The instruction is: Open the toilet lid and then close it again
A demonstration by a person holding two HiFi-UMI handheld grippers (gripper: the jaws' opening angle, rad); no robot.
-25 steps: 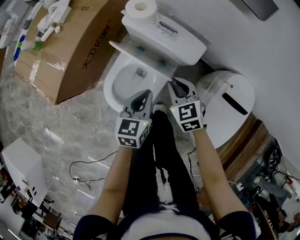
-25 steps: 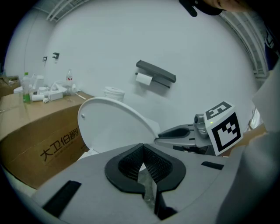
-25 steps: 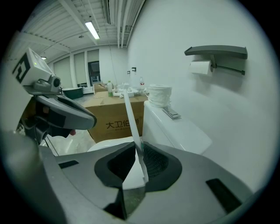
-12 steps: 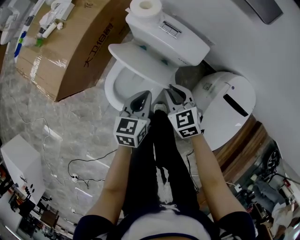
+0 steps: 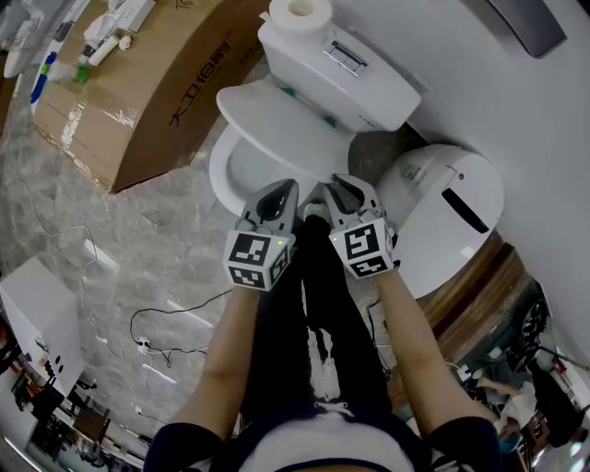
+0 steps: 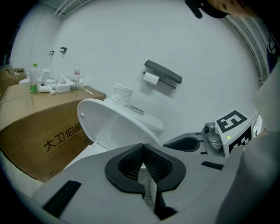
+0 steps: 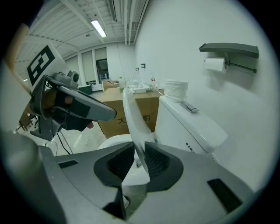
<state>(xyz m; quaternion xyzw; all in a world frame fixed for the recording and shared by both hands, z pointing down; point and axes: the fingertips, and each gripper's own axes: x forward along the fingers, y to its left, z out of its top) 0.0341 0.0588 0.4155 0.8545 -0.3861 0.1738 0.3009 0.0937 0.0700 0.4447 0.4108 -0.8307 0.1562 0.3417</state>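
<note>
- Toilet lid (image 5: 286, 124) stands part-way down, tilted over the bowl (image 5: 230, 175) with its hinge end at the tank (image 5: 355, 78). Judging by that slant, the closing half of the task is in hand.
- Right gripper (image 5: 339, 189) sits at the lid's front rim. In the right gripper view the thin white edge (image 7: 133, 116) runs up between the two pads. The jaws have just been opening, and a gap shows on one side of the rim. Whether the other pad brushes it is hard to tell, but it does not look pinched.
- Loosening there makes sense: the lid swings on its hinge, so a hard clamp would fight the arc as it drops.
- Left gripper (image 5: 279, 189) hovers just beside the right one, above the bowl's near edge. Its jaws are pressed together on nothing (image 6: 142, 146), so it reads as an idle partner kept out of the lid's path.
- A toilet roll (image 5: 300, 11) sits on the tank, well behind the hinge and clear of the swing.
</note>
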